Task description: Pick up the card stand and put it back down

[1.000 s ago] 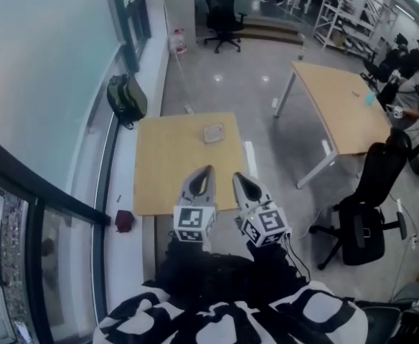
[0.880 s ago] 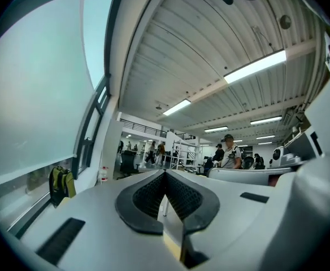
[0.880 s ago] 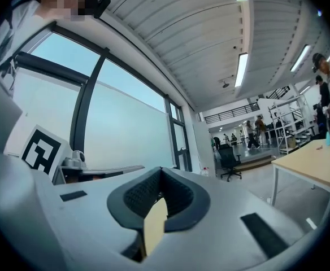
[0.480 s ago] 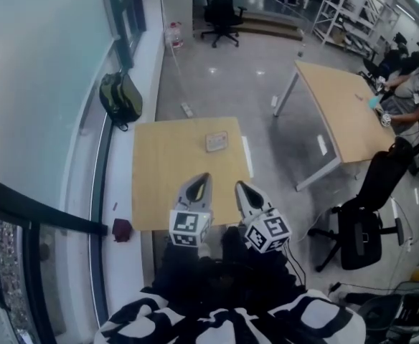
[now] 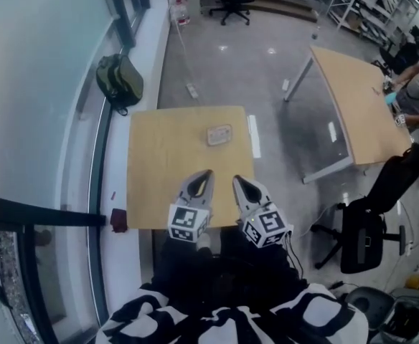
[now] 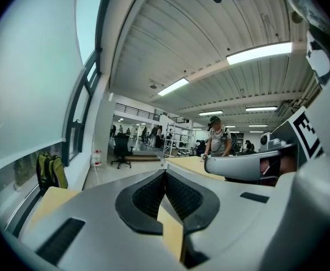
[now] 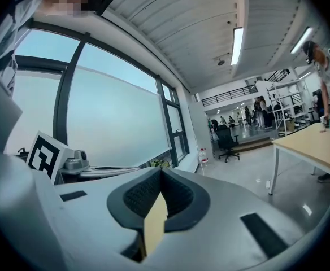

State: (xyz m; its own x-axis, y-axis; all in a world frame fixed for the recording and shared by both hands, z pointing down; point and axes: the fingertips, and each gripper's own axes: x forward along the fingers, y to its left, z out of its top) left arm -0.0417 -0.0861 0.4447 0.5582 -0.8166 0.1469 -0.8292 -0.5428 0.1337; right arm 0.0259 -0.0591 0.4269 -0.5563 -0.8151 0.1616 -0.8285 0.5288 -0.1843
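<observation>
The card stand (image 5: 219,134), a small pale flat piece, lies on the square wooden table (image 5: 159,170), toward its far right part. Both grippers hover side by side over the table's near edge, well short of the stand. My left gripper (image 5: 206,173) is shut, its dark pads meeting at the tips (image 6: 165,171) with nothing between them. My right gripper (image 5: 237,180) is shut and empty as well, its pads closed together (image 7: 160,171). The stand shows in neither gripper view.
A green backpack (image 5: 120,79) leans by the window wall at the left. A white strip (image 5: 255,135) lies along the table's right edge. A larger wooden table (image 5: 360,106) and a black office chair (image 5: 367,221) stand at the right. A dark red object (image 5: 118,219) lies on the floor.
The head view has drifted, so the table and card stand sit slightly differently in the frame. Both grippers have stayed shut over the near edge.
</observation>
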